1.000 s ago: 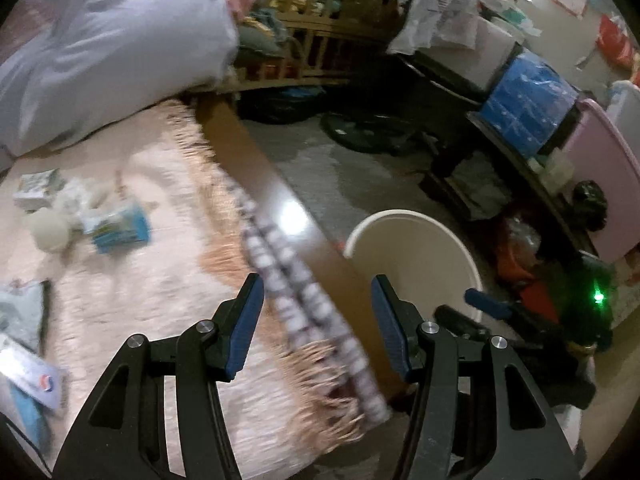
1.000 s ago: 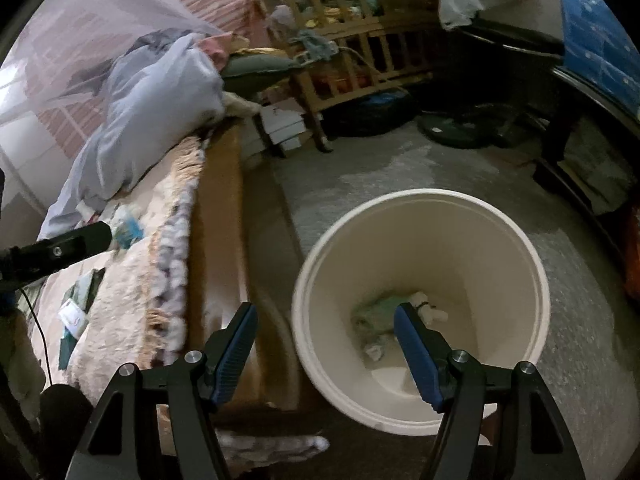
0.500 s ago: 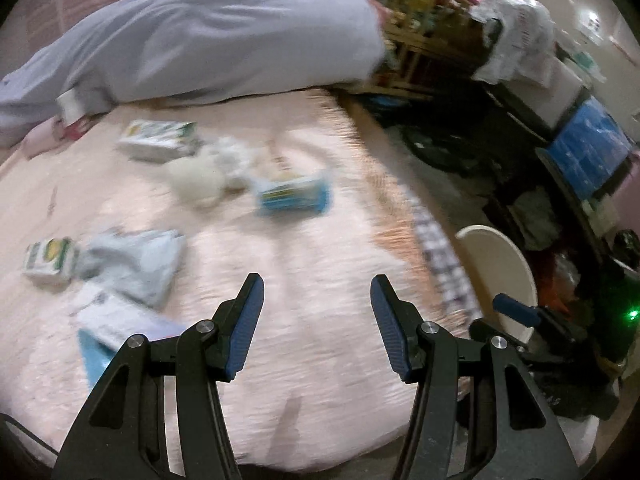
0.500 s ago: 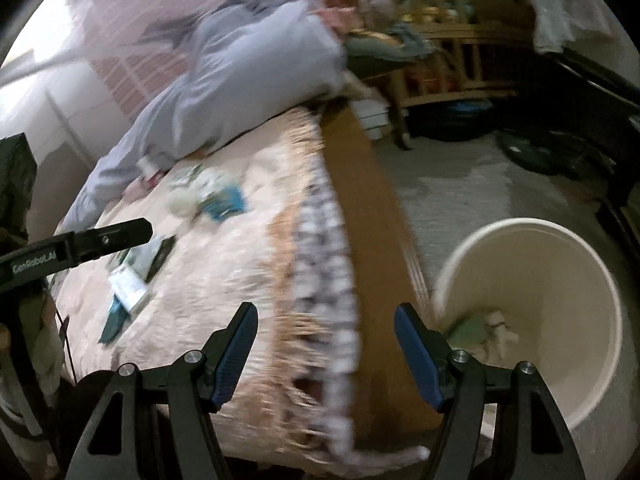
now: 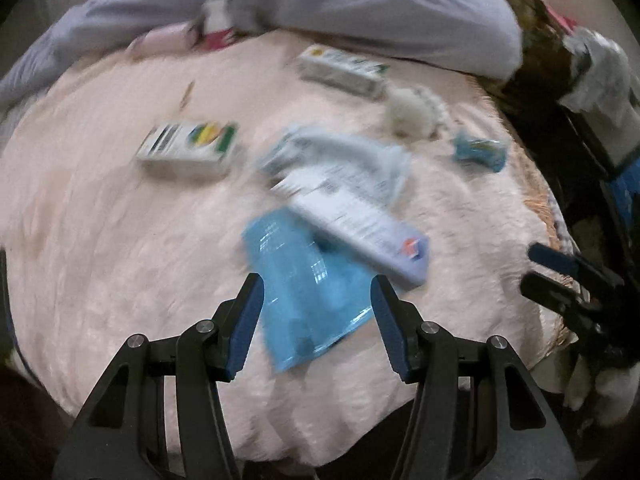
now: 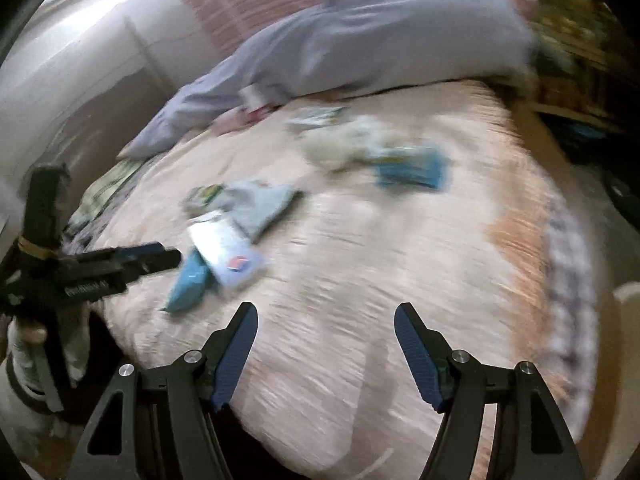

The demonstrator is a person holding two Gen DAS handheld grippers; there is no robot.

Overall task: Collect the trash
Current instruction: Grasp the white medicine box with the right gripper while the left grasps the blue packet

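With both tools over the bed, my left gripper [image 5: 316, 300] sits jaws apart and empty, framing the near end of a flat blue plastic packet [image 5: 304, 288]. Right gripper [image 6: 324, 340] also spread, nothing between the pads, only bare blanket ahead of it.

Trash on the bed, near to far in the left wrist view: blue packet; a white printed wrapper [image 5: 352, 216] overlapping its far right corner; a crumpled pale bag [image 5: 340, 156] behind that; a small carton with green and yellow print [image 5: 188, 148] to the left; a blue-green wrapper [image 5: 480, 152] far right; a white fluffy wad [image 5: 412, 110]; a long white box [image 5: 344, 70] near the bedding.

Step in hand, as I judge it: pick the blue packet. It lies flat on soft pile, so I'd come down steep, press the pads into the blanket either side of one edge and pinch, keeping clear of the white wrapper so it doesn't drag along.

Surface: pink plush blanket [image 5: 100, 240], fringed along the right edge. Grey-lavender duvet [image 5: 360, 0] bunched at the far side. Frames are motion-blurred; room beyond is dark clutter, and a pale curved rim at the right edge of the right wrist view could be a bin, can't confirm.
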